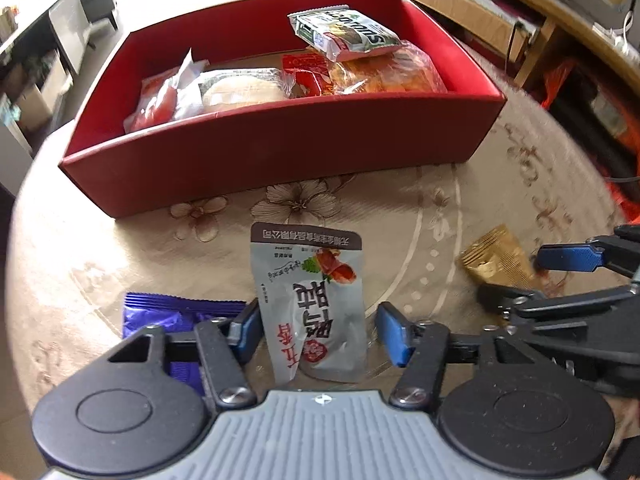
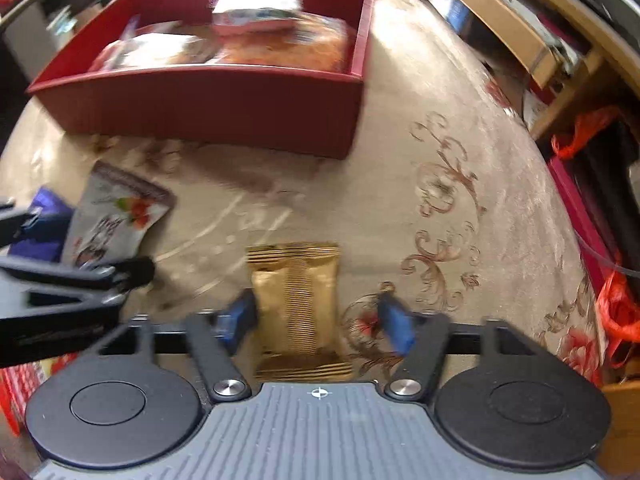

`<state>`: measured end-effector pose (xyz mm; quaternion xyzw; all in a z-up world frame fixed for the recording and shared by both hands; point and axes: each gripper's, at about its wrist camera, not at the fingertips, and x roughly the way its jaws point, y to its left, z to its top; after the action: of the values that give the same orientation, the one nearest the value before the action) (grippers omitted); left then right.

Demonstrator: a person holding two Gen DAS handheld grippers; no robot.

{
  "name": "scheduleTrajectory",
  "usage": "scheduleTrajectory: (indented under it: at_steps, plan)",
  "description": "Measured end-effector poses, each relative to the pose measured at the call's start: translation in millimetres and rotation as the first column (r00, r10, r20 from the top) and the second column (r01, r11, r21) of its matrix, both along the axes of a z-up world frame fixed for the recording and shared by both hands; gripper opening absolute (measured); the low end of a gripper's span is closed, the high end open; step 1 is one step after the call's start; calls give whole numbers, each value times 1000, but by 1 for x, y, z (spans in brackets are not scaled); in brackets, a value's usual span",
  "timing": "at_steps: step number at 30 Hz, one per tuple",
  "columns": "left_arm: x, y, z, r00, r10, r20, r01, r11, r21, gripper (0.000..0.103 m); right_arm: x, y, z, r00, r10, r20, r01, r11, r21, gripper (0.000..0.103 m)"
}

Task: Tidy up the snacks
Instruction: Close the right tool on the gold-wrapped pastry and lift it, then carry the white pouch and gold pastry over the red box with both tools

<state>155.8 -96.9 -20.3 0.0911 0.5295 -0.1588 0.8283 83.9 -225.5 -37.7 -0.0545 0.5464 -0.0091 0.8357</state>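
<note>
A red box stands on the table and holds several snack packs, with a green-white pack on top at its right. A grey snack pouch lies on the tablecloth between the blue pads of my open left gripper. A gold packet lies between the pads of my open right gripper. A purple packet lies left of the pouch. The right gripper also shows in the left wrist view.
The round table has a beige floral cloth. Wooden shelving stands behind at the right. Red and orange bags lie off the table's right side. A red patterned package sits at the lower left.
</note>
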Motion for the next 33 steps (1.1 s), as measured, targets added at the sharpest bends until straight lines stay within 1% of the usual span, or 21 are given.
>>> scheduleTrajectory:
  at_steps: [1, 3, 6, 8, 11, 17, 27, 33]
  plan:
    - [-1, 0, 1, 1000, 6, 4, -6, 1000, 3, 49, -2, 4, 1, 1000, 18, 1, -18, 1000, 2, 51]
    - [-1, 1, 2, 1000, 15, -10, -16, 1000, -21, 48, -4, 8, 2, 1000, 23, -5, -23, 1000, 8, 50]
    - [-2, 0, 5, 1000, 17, -12, -18, 999, -38, 47, -7, 11, 3, 1000, 27, 4, -27, 999, -17, 50]
    - [-4, -3, 11, 1000, 3, 1, -3, 999, -51, 47, -9, 8, 8, 1000, 11, 7, -11, 1000, 2, 50]
    - [-6, -4, 18, 1000, -9, 12, 10, 997, -71, 47, -14, 2, 18, 999, -21, 35, 20, 999, 25, 50]
    - [-8, 0, 23, 1000, 4, 11, -3, 996, -90, 47, -20, -7, 32, 996, -57, 73, 52, 996, 68, 50]
    - [-5, 1, 32, 999, 15, 39, -11, 995, -101, 47, -7, -2, 46, 992, -54, 114, 44, 995, 88, 50]
    - [1, 6, 38, 997, 41, 58, -35, 994, -107, 47, 0, 2, 51, 990, -51, 133, 40, 996, 84, 50]
